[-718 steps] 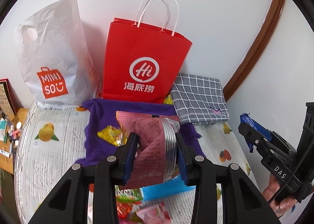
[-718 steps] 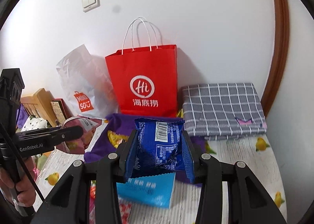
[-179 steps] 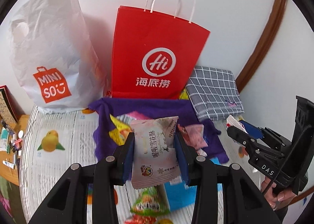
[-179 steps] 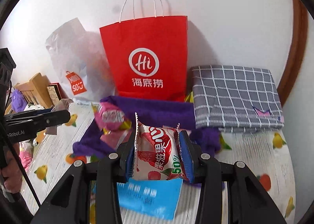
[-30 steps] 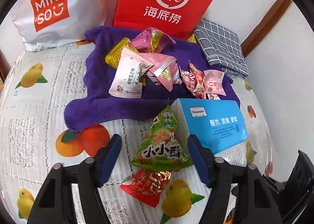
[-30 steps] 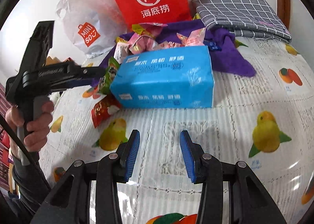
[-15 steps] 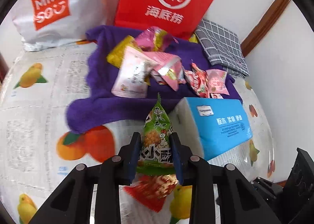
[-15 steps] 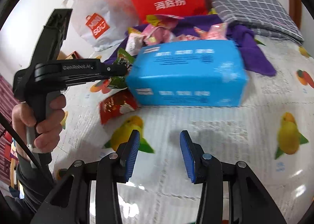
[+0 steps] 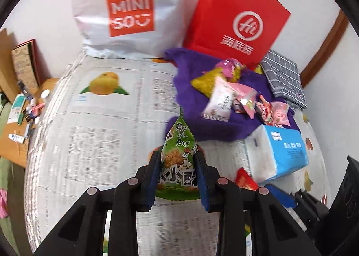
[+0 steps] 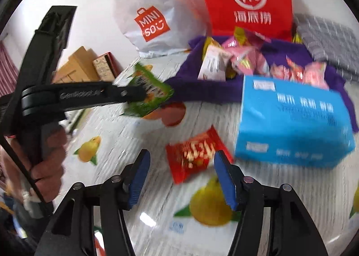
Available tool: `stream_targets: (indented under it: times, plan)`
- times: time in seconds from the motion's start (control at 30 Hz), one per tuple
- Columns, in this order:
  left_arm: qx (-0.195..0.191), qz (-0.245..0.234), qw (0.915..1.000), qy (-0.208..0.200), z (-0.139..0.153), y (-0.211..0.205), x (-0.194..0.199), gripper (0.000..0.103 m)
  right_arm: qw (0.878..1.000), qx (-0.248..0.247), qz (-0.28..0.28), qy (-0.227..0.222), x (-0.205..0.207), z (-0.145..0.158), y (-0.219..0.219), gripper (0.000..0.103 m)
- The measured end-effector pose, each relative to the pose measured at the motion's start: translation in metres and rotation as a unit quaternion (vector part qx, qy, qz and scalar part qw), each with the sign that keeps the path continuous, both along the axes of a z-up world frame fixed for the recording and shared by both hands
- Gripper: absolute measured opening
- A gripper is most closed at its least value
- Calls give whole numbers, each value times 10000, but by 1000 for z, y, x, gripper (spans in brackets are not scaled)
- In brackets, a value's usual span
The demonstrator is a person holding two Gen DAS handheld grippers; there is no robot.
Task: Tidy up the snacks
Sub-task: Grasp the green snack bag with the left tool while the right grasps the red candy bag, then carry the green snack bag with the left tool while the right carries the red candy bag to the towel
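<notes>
Green triangular snack pack (image 9: 178,161), cartoon chicken print, clamped between left gripper (image 9: 178,174) fingers, held above the bench (image 9: 101,132) near the purple towel (image 9: 186,99). Red pack (image 10: 197,155) lies flat on the bench beside the blue tissue box (image 10: 291,125), between the right gripper (image 10: 180,177) fingers, untouched; those fingers are opening. A second ago the left fingers were wide around the green pack on the bench; now it's gripped and lifted. Right gripper has shifted over the red pack.
</notes>
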State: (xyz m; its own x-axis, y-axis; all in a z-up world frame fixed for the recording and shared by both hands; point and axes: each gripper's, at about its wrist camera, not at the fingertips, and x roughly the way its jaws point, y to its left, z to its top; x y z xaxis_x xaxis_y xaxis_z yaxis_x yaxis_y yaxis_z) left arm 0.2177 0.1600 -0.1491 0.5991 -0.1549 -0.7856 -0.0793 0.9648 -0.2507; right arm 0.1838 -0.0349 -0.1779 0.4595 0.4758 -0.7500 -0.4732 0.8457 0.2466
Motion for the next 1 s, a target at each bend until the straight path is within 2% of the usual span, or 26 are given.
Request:
stream_targets:
  times: [0.13,0.27,0.37,0.43,0.47,0.5,0.6,0.7,0.83,1.0]
  plan:
    - [-167,89,9998,2,-3,15,-6,29,9990,-421,149,62,13,-13,16,60]
    - [-160,176,9997,36,-8,20,-10,29,9948,-991,71,-203,14,-25,26,60]
    - [-148,172,9997,62,-10,20,-12,29,9918,-1250,151,-216,15,-37,33,59]
    - [-158,177,9997,62,-10,20,-14,29,9919,-1225,168,-280,12,-37,31,58]
    - [-154,180,9997,63,-10,19,-15,29,9926,-1179,196,-233,12,-36,29,52]
    - [-148,179,9997,63,-9,17,-16,29,9928,-1160,196,-208,12,-35,28,42]
    - [-120,113,9999,42,-7,11,-21,29,9941,-1028,296,-150,4,-28,21,42]
    - [-103,62,9999,53,-6,1,-25,29,9954,-882,332,-165,-8,-20,7,41]
    - [-90,-121,9999,66,-6,-18,-31,29,9970,-738,144,-195,-35,-7,-36,42]
    - [-112,-450,9988,158,-12,-53,-39,29,9927,-1035,-598,-165,-54,-6,-102,42]
